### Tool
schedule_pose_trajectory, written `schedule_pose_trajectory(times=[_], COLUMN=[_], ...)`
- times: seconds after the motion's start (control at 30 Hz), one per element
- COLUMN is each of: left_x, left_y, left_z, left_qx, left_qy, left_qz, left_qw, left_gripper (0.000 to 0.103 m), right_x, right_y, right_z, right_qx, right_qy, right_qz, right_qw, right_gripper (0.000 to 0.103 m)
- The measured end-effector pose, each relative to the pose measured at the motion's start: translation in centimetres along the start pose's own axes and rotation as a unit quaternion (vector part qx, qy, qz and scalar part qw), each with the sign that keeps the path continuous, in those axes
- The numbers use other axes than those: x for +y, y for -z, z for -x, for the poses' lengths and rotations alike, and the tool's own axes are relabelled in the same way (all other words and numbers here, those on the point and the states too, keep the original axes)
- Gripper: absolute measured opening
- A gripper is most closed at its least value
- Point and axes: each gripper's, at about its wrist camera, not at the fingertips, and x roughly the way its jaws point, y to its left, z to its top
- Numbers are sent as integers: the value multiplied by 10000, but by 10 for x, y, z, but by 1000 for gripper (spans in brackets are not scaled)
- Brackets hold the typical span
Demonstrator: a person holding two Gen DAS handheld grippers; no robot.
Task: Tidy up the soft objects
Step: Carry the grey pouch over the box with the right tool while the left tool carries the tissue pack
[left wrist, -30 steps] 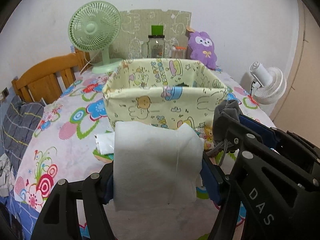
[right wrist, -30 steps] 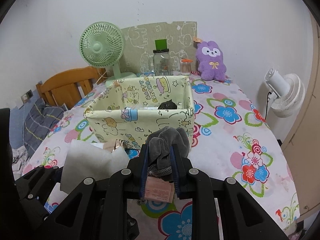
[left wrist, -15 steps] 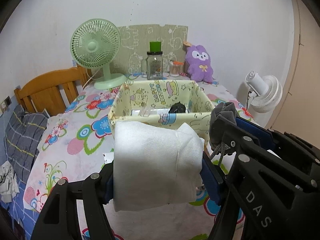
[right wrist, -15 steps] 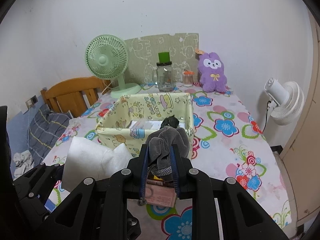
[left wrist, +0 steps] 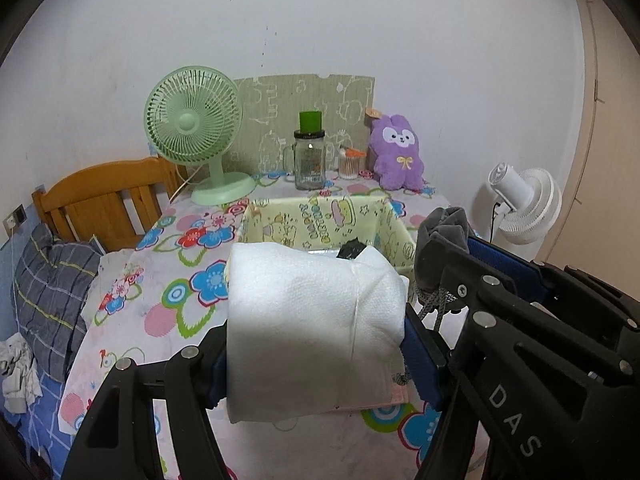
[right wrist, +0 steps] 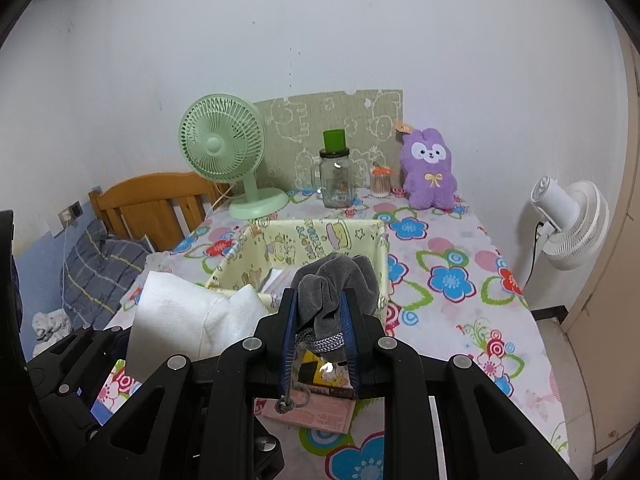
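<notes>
My left gripper point(left wrist: 316, 344) is shut on a folded white cloth point(left wrist: 312, 320), held above the table in front of a yellow cartoon-print fabric bin point(left wrist: 320, 224). My right gripper point(right wrist: 320, 320) is shut on a grey drawstring pouch point(right wrist: 336, 284), beside the left one and just short of the bin point(right wrist: 316, 236). The white cloth also shows in the right wrist view point(right wrist: 188, 316). The grey pouch also shows in the left wrist view point(left wrist: 444, 236). A dark object point(left wrist: 352, 249) lies inside the bin. A purple plush rabbit point(right wrist: 430, 174) sits at the table's back.
On the floral tablecloth point(right wrist: 452, 280) stand a green fan point(right wrist: 224, 152), a glass jar with green lid point(right wrist: 336, 176) and a small cotton-swab jar point(right wrist: 380, 184). A white fan point(right wrist: 572, 220) stands right of the table. A wooden chair point(left wrist: 104, 200) stands left. A pink booklet point(right wrist: 316, 412) lies below my right gripper.
Both grippers have risen and pulled back from the bin with their loads. The bin looks smaller and lower, and its inside shows more.
</notes>
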Motion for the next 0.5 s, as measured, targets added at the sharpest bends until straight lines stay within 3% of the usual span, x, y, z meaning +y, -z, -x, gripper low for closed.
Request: schedule_pose_trajectory(times=[0.5], left_x=[4], left_y=[-27], left_z=[-5], left_qx=[-203], left_qy=[37], left_qz=[-15], left_qw=[9998], left_gripper=[73], right_x=[-2], right_y=[-29], right_z=[-5], right_qx=[-224], right_qy=[-86], right_qz=[69], right_qw=[9997], right_gripper=[25])
